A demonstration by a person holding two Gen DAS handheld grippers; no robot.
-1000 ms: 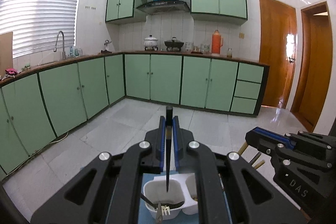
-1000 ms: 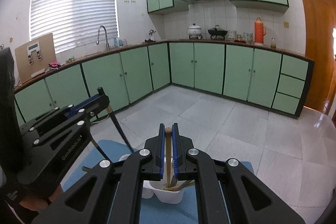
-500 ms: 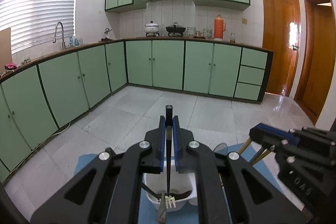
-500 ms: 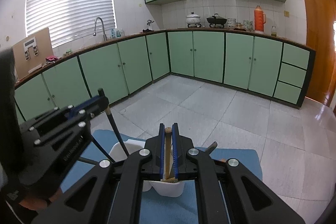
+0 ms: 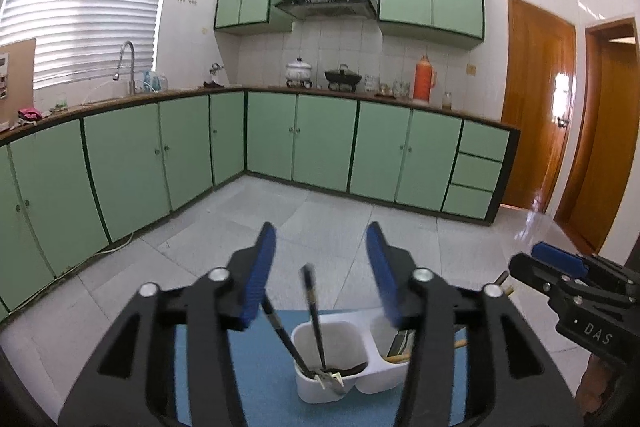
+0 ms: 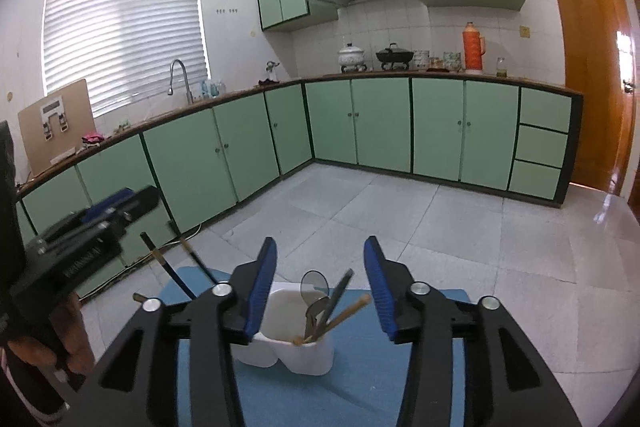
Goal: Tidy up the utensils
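My left gripper (image 5: 322,267) has its jaws opening, and the blue pads touch nothing. Between them in the picture a black chopstick (image 5: 314,311) leans loose in the left cup of a white two-cup holder (image 5: 308,387), beside a second black chopstick (image 5: 280,331) and a fork (image 5: 332,381). The right gripper (image 6: 320,283) is also opening, with its pads free. Below it the holder (image 6: 304,359) shows a wooden chopstick (image 6: 348,311), a spoon (image 6: 314,285) and a dark-handled utensil (image 6: 340,291) in the right cup. Each gripper shows at the other view's edge.
The holder stands on a blue mat (image 6: 380,367) on a pale table. A person's hand (image 6: 60,339) grips the left tool at the left edge. Green cabinets (image 5: 320,143), a sink tap (image 5: 126,67) and wooden doors (image 5: 536,107) lie beyond a tiled floor.
Both grippers were shut, the left on a black chopstick and the right on a wooden one. Both have let go and spread; the chopsticks now rest in the holder's cups.
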